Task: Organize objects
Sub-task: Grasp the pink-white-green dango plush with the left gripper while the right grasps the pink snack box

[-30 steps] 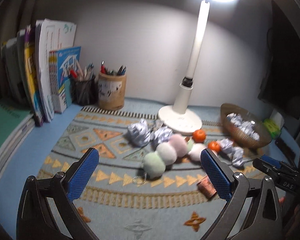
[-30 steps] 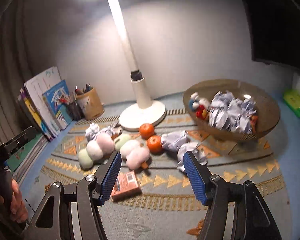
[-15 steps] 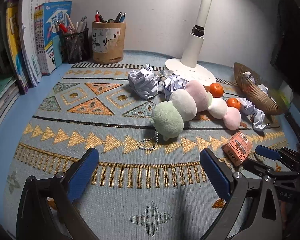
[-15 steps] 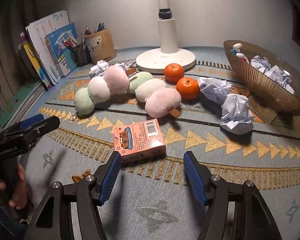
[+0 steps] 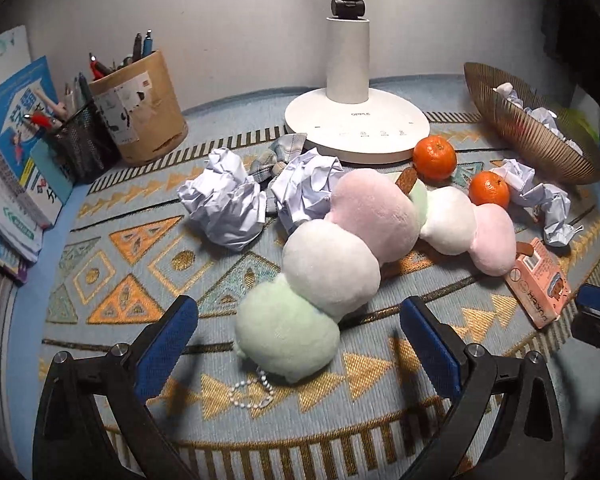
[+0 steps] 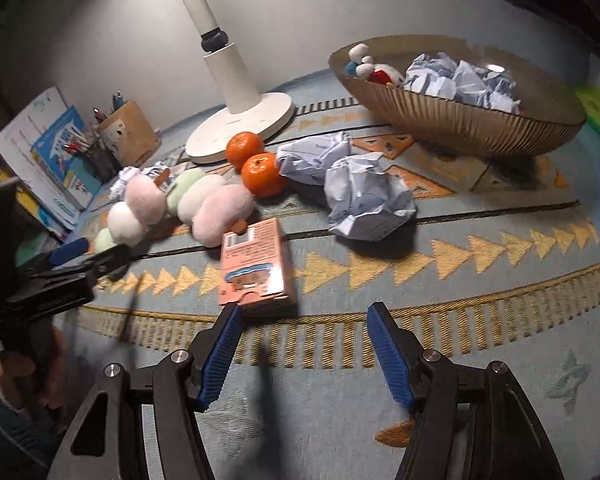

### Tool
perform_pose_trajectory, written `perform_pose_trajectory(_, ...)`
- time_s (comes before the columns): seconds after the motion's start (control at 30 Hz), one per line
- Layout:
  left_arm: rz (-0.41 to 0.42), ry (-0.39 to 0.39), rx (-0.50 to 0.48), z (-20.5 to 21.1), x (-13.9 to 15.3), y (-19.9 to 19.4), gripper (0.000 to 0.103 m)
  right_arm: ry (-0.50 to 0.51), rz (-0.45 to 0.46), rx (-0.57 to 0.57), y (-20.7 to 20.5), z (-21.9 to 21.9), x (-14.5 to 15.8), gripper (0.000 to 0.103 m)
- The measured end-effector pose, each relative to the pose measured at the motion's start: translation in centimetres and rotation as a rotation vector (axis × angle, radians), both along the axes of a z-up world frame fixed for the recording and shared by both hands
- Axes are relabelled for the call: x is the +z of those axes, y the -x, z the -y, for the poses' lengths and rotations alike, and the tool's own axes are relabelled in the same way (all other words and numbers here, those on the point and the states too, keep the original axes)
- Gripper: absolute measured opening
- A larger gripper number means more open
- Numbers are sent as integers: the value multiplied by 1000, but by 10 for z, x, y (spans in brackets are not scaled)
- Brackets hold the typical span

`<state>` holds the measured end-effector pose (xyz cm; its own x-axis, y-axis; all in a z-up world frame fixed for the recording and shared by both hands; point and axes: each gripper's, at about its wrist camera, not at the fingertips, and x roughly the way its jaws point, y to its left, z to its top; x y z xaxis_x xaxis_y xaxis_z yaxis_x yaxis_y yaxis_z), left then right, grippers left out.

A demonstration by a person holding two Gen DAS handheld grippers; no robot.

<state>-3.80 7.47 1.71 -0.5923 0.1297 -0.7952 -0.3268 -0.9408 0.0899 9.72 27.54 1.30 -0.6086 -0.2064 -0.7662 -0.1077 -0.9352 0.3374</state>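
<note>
I find my left gripper (image 5: 298, 326) with its blue-padded jaws spread wide and nothing pinched; they stand on either side of the pale green end ball of a plush skewer of green, white and pink balls (image 5: 328, 264), without visible contact. A white bead chain (image 5: 252, 390) trails from that green ball onto the blue woven mat with orange triangles (image 5: 112, 248). My right gripper (image 6: 304, 344) is likewise spread and empty, its left pad just beside the near corner of a small salmon-pink printed cardboard box (image 6: 256, 264) lying flat on the mat. A second plush skewer of the same kind (image 5: 466, 224) lies beside the first. Beyond are two small orange mandarins (image 6: 256, 164), side by side, and crumpled white paper balls (image 6: 364, 196) loose on the mat. A ribbed brown bowl (image 6: 460, 120) further back holds more crumpled paper and a small toy. The white lamp base (image 5: 356, 128) stands behind the plush, with a tan cylindrical pen holder (image 5: 140, 108) to its left.
</note>
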Motion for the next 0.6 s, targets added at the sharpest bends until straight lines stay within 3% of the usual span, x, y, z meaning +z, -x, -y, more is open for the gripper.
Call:
perform_pose_trajectory(0.13, -5, -5, -41, -10, -3, 0, 93, -99, -12, 50, 12, 27, 2, 63)
perform_pose_trajectory(0.23, -18, 20, -49, -14, -4, -1, 80, -153, -1, 84, 25, 37, -3, 63)
perform_pose_trajectory(0.3, -14, 16, -46, -13, -5, 0, 52, -182, 1, 89, 32, 39, -6, 63)
perform_pose_trajectory(0.43, -2, -33, -46, -6, -2, -4, 44, -236, -7, 97, 42, 46, -8, 63)
perform_pose_trajectory(0.5, -3, -61, -49, -5, 1, -9, 44, -251, -5, 94, 43, 48, -10, 52)
perform_pose_trajectory(0.53, -8, -66, -49, -5, 3, -14, 44, -267, -7, 96, 43, 50, -9, 42)
perform_pose_trajectory(0.6, -9, -87, -51, -5, 8, -24, 44, -248, -11, 125, 38, 52, -8, 40)
